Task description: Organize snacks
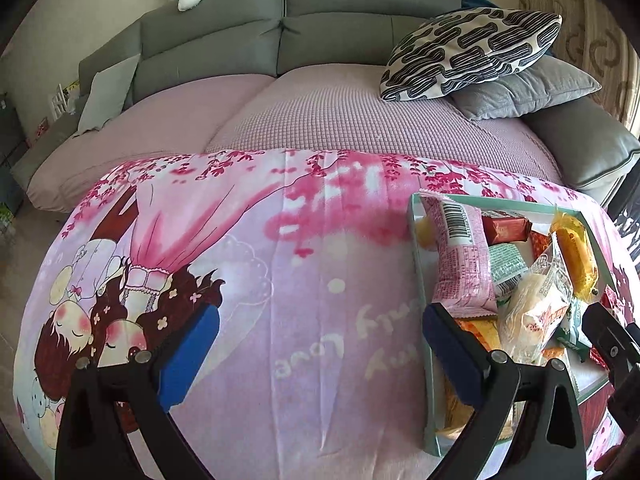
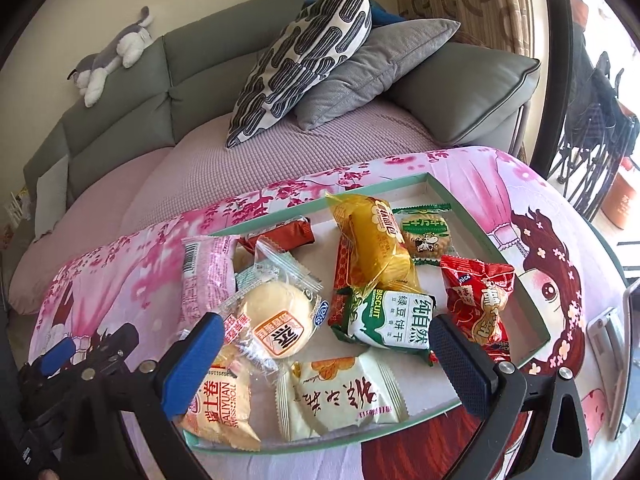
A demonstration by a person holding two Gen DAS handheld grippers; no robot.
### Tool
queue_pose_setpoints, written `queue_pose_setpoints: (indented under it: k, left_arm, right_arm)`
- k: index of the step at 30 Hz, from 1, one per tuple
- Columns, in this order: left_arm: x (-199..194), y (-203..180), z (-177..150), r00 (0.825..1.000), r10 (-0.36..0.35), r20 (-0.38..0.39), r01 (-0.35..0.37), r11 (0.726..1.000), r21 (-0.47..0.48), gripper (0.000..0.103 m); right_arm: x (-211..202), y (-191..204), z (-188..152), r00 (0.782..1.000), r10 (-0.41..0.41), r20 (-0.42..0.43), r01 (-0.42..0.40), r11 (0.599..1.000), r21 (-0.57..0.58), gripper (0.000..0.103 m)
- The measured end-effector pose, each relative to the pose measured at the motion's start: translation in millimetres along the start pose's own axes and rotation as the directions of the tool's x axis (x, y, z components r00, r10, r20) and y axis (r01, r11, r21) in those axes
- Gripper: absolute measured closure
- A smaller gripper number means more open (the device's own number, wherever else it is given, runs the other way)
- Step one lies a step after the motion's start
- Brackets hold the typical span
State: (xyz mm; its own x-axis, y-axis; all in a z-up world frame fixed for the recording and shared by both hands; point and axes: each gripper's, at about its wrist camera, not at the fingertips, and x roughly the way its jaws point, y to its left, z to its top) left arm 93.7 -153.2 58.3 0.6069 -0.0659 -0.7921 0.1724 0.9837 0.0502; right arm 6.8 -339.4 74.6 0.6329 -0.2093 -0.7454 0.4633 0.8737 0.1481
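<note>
- The snacks lie heaped in a shallow green tray (image 2: 486,248) on the pink cartoon cloth (image 1: 304,280); several overlap, so a grab at one packet may drag a neighbour along.
- The right gripper (image 2: 324,344) hangs spread wide and empty over the tray's near side, above the round bun (image 2: 276,316) in its clear wrapper. That slick, puffy film could slip from the pads or crush the bun.
- The green biscuit pack (image 2: 394,326) leans on the yellow cake (image 2: 374,240); lifting either may tip the other.
- The left gripper (image 1: 320,336), also spread and empty, hovers over bare cloth beside the tray, its right finger at the tray's left wall; a nudge could slide the tray.
</note>
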Motion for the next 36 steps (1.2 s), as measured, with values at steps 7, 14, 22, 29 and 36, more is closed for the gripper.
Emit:
queue_pose_setpoints:
  k: [7,14,22,29,36]
  left_arm:
    - [-11.8,2.8,-16.8,1.000,0.029,-0.008,-0.028,0.998,0.062,0.002]
    - [-22.4,8.5,-31.4,0.999,0.045,-0.027,-0.043,0.996,0.072,0.002]
    - [-19.1,27.2,-54.2,0.991,0.083,-0.108,-0.078,0.996,0.050,0.002]
    - [-14.2,42.4,-71.0,0.978,0.113,-0.177,-0.104,0.993,0.063,0.002]
    - [-13.4,55.1,-73.6,0.977,0.095,-0.189,-0.090,0.995,0.035,0.002]
  right_arm:
    - [-7.0,8.7,-20.3,0.999,0.007,-0.046,-0.007,1.000,-0.016,0.000]
    - [-19.9,22.8,-36.3,0.997,0.017,-0.069,-0.022,0.998,-0.066,0.000]
    - [-27.3,24.1,-55.7,0.995,0.004,-0.102,-0.013,0.996,-0.085,0.000]
    - [-16.1,16.8,-76.5,0.987,-0.003,-0.162,-0.010,0.997,-0.081,0.000]
    - [-9.6,16.6,-83.9,0.985,-0.014,-0.175,-0.002,0.996,-0.091,0.000]
